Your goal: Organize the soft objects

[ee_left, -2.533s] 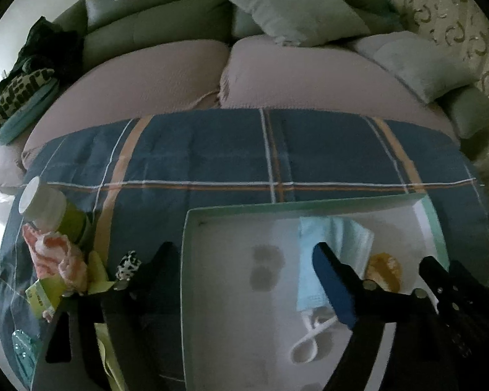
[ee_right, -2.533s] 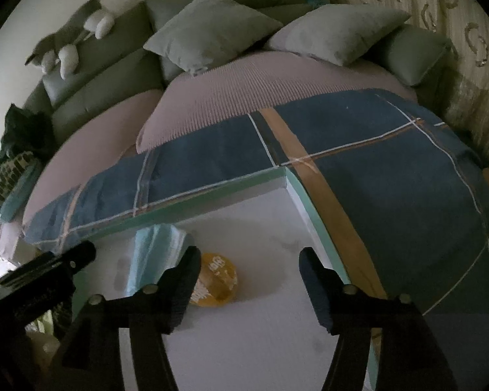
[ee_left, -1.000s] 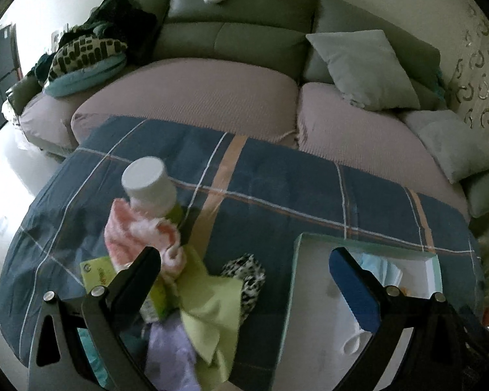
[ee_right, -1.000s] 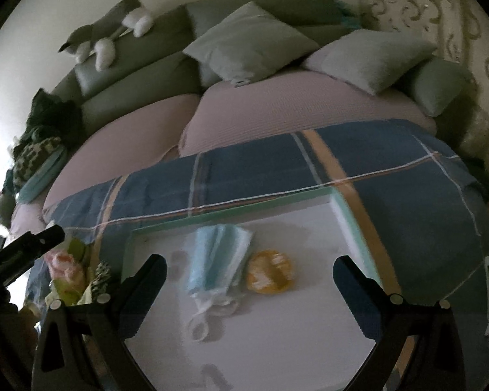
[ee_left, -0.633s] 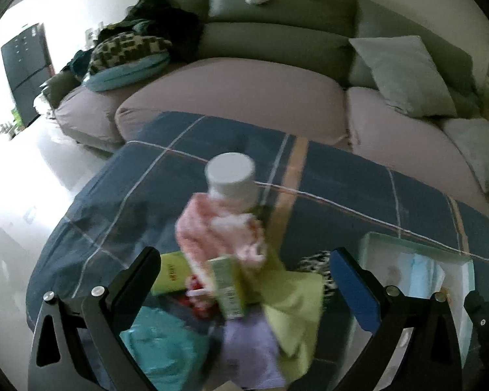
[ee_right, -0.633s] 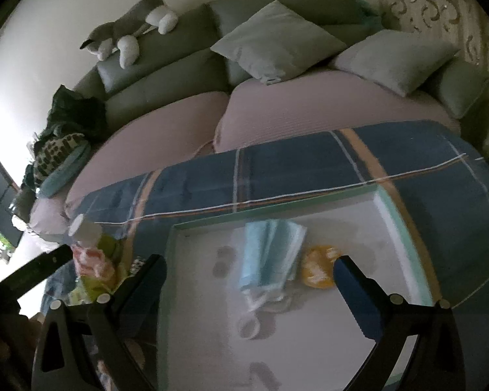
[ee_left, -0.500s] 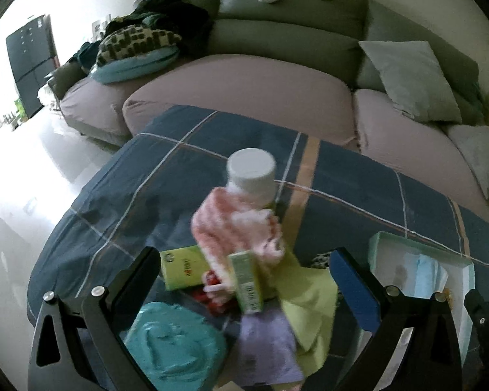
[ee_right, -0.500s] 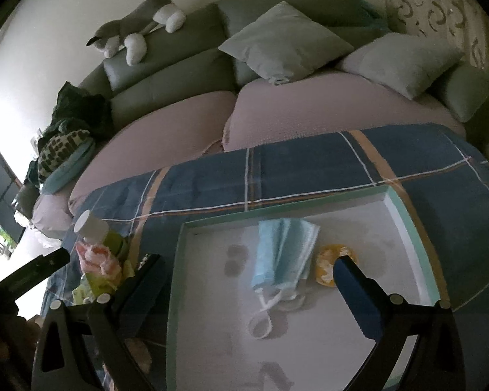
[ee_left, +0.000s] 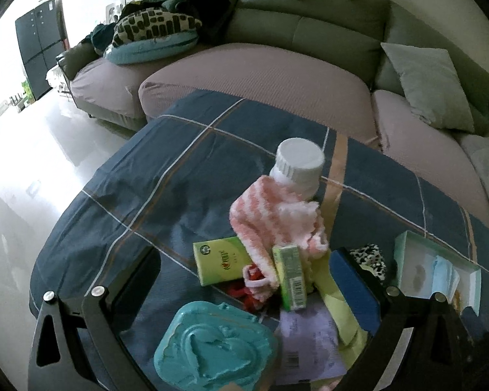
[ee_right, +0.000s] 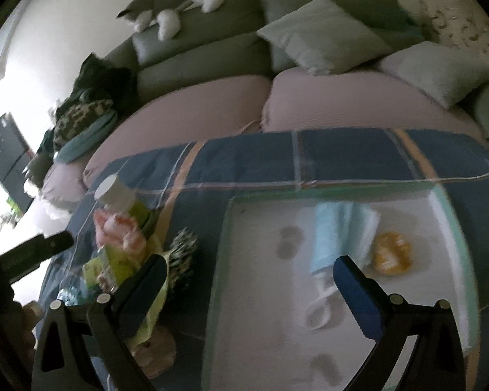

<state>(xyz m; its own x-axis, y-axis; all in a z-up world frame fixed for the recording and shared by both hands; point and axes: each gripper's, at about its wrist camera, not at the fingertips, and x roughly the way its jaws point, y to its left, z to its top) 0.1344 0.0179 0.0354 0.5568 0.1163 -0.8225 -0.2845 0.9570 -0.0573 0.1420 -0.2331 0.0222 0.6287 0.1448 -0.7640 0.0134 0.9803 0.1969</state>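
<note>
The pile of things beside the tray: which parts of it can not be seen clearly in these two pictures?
- Red item, left wrist view: mostly under the pink striped cloth; cannot identify it.
- Bottle, left view: body covered by that cloth; only the white cap shows.
- Purple cloth, left view: cut off by the lower edge.
- Whole pile, right wrist view: motion blur, and the right tool covers part.

At frame centre, a fluffy pink-and-white knit cloth leans against a smooth plastic bottle cap. The plaid blanket is matt woven cloth. Lower down, the teal moulded lid looks like glossy plastic.
</note>
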